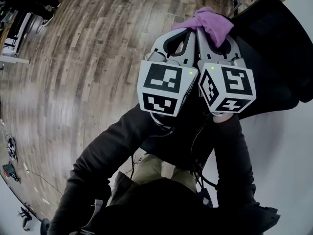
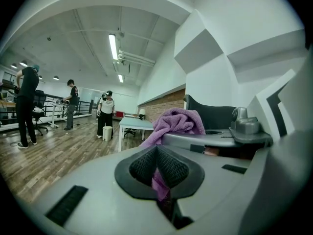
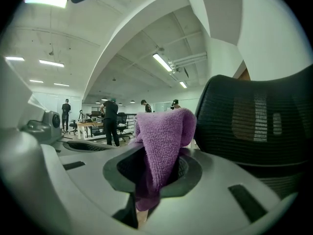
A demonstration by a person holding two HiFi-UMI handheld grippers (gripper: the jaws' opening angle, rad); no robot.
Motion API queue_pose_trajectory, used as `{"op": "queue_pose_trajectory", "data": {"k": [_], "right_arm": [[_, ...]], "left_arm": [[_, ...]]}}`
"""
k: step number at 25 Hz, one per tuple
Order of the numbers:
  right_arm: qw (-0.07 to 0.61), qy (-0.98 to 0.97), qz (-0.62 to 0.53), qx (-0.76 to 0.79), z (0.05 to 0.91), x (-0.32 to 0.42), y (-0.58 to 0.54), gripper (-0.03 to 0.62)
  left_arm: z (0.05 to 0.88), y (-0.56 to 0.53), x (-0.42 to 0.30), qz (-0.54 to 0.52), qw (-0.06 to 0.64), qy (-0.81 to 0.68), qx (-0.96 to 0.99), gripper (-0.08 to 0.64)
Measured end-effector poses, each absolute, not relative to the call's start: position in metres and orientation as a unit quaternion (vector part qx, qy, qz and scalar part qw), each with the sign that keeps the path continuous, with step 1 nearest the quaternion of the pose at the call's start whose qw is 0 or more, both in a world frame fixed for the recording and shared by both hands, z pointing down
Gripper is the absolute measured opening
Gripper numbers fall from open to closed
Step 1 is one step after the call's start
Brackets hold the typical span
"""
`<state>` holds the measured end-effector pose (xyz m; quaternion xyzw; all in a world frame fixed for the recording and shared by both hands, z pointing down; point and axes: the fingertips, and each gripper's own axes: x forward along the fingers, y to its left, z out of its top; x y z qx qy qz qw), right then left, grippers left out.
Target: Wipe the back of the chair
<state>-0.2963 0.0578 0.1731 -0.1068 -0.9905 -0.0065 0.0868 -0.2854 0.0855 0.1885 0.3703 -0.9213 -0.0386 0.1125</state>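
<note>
Two grippers are sharing one cloth. The left gripper (image 2: 157,173) is clamping a thin strip of the purple terry cloth (image 1: 213,23) between its ribbed pads. The right gripper (image 3: 155,173) is clenching a thicker fold, and most of the cloth is bunching up over its tips. We are holding both tools side by side, tips forward, at the near edge of the chair's black mesh back (image 3: 254,121).

- Position: the cloth is sitting just beside the mesh, by the back's upper edge. We cannot tell whether it is touching yet.
- Step, as we are judging it: bringing the cloth onto the back for a wiping pass.

How we are thinking of doing it well:
- The cloth is wadded, so little of its face is meeting anything. Easing the two grippers apart should be stretching it into a flat band.
- We are wanting the cloth, not the hard jaw tips, leading into the mesh, so tilting the tips slightly away seems wise.
- The left grip is looking slight, and a hard tug may be pulling the strip free. Gentle tension only.
- The mesh is probably giving under pressure, so light, even strokes from the top edge downward, overlapping each pass.
</note>
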Motion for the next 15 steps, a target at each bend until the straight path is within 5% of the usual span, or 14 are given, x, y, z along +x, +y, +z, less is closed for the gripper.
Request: {"op": "queue_pose_trajectory", "data": {"k": [15], "right_arm": [[0.107,-0.989,0.032,-0.099,0.217,-0.302,0.044,0.071]], "left_arm": [[0.231,0.073,-0.29,-0.033,0.163,-0.912,0.374,-0.002]]}}
